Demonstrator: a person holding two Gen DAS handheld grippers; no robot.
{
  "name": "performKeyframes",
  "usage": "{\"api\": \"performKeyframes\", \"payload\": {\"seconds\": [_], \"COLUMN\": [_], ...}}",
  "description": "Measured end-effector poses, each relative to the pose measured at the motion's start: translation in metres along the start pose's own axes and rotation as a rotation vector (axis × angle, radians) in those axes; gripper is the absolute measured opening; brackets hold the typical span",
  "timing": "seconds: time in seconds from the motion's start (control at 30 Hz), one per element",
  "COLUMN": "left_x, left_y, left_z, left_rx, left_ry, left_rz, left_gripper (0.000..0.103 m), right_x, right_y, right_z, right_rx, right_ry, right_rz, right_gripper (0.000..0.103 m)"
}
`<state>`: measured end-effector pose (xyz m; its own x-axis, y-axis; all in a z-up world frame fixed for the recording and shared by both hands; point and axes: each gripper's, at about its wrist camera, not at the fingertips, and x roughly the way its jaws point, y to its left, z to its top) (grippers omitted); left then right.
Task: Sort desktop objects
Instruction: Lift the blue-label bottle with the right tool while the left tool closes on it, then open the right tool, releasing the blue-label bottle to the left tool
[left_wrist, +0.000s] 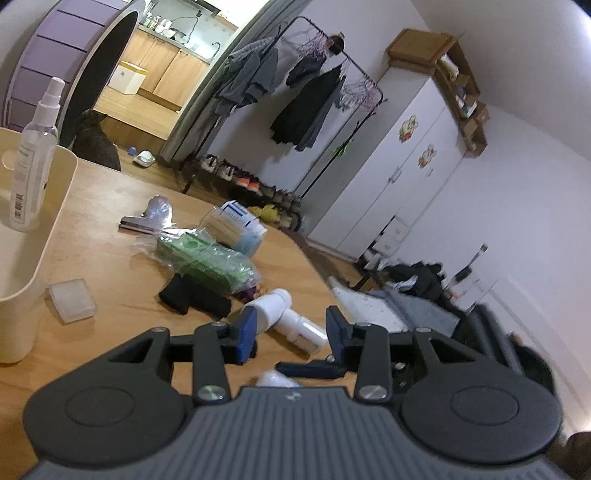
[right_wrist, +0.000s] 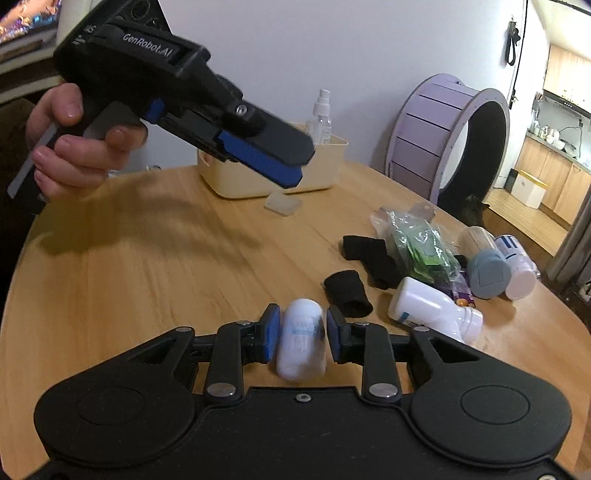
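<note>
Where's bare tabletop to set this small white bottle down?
Bare wood runs left of the right gripper, from the near table edge up to the cream bin and clear plastic case. Crowded right: black cloths, green packet bag, bottles.

Two black plastic hand-held grippers are seen, the left gripper (left_wrist: 290, 334) and the right gripper (right_wrist: 299, 338). Blue ribbed pads (right_wrist: 272, 334) are fitted to the fingers, silver screws to the linkages. "GenRobot.AI" is printed in white on the left casing.

Cluttered wooden table (right_wrist: 147, 266), cream bin (right_wrist: 236, 181)
</note>
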<state>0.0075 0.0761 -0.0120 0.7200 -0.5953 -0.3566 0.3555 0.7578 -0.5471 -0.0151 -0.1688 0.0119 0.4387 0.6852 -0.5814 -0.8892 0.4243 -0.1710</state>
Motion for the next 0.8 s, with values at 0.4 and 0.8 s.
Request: {"api": "performKeyframes", "payload": {"seconds": [0.4,0.8], "left_x": [0.008,-0.005], "left_y": [-0.004,-0.006], "left_z": [-0.007,-0.004], "left_rx": [0.058,0.004], "left_ry": [0.056,-0.011], "left_rz": [0.062,-0.072], "left_gripper": [0.039,0.045], "right_x": [0.001,-0.044], "right_y": [-0.004,0.013], "right_z": [-0.001,-0.001], "right_rx": [0.027,-0.144], "right_ry": [0.111,-0.273], "right_rz": [-0.012,-0.131], "right_gripper": [0.027,0.026]}}
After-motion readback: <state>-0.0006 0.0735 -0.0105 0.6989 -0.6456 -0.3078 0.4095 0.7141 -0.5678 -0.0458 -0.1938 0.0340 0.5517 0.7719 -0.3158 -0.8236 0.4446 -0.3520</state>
